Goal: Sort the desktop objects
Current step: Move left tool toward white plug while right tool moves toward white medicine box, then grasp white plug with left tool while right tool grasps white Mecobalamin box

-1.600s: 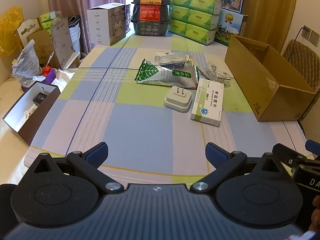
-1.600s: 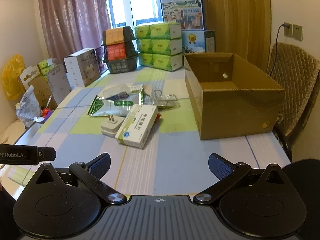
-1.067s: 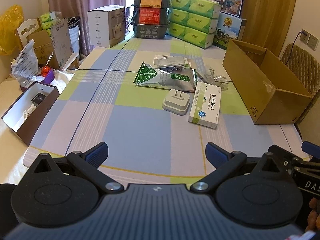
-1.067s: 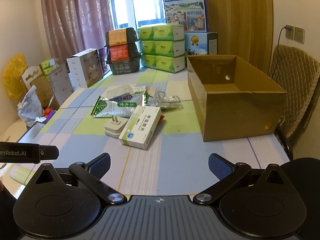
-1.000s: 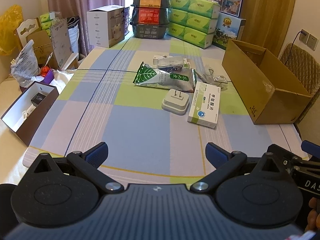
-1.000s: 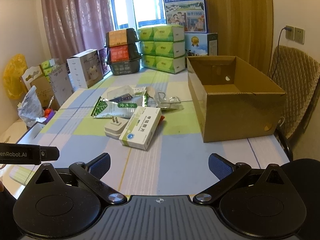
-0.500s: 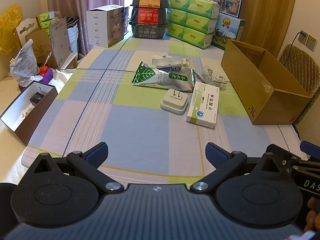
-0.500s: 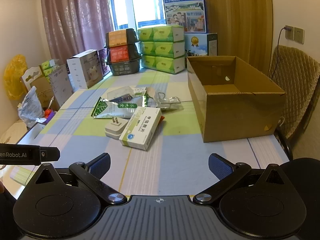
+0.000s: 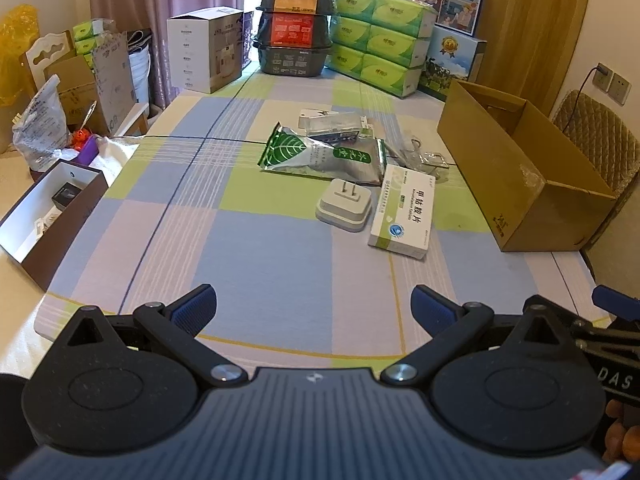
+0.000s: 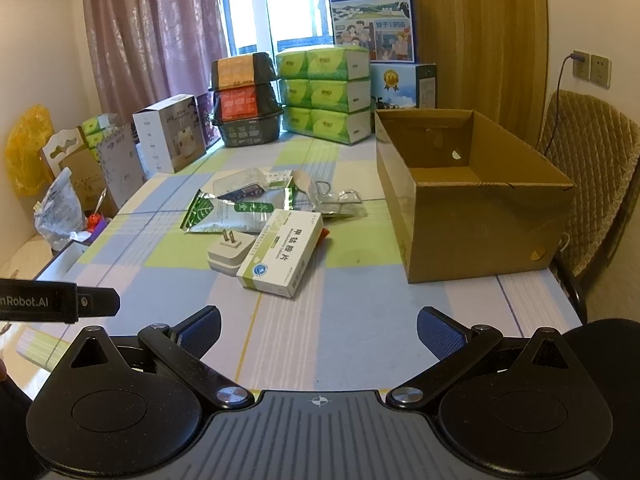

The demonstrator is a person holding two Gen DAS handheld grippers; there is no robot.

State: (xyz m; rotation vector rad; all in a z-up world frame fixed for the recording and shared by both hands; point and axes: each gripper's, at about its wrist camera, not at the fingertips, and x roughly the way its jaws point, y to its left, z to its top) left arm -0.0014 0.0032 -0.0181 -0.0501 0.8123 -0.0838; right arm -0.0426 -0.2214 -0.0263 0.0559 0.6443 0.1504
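A small heap lies mid-table: a white medicine box [image 9: 404,210] [image 10: 282,256], a white plug adapter [image 9: 344,208] [image 10: 230,254], a silver-green foil pouch [image 9: 320,156] [image 10: 236,212], a clear plastic case [image 9: 330,125] [image 10: 240,184] and crumpled clear packaging [image 9: 426,156] [image 10: 340,202]. An open cardboard box [image 9: 520,168] [image 10: 472,200] stands to the right of them. My left gripper [image 9: 314,312] hangs open over the near table edge, well short of the heap. My right gripper [image 10: 319,332] is open too, nothing between its fingers.
Stacked green tissue packs [image 10: 324,92], black crates [image 10: 246,100] and a white carton [image 9: 204,48] line the table's far end. A brown-sided tray [image 9: 52,216] sits off the table's left edge. A quilted chair [image 10: 588,184] stands right of the cardboard box.
Both views have drifted slightly; the heap sits a little further left in the left wrist view. Both grippers stay open and nothing on the table has moved.
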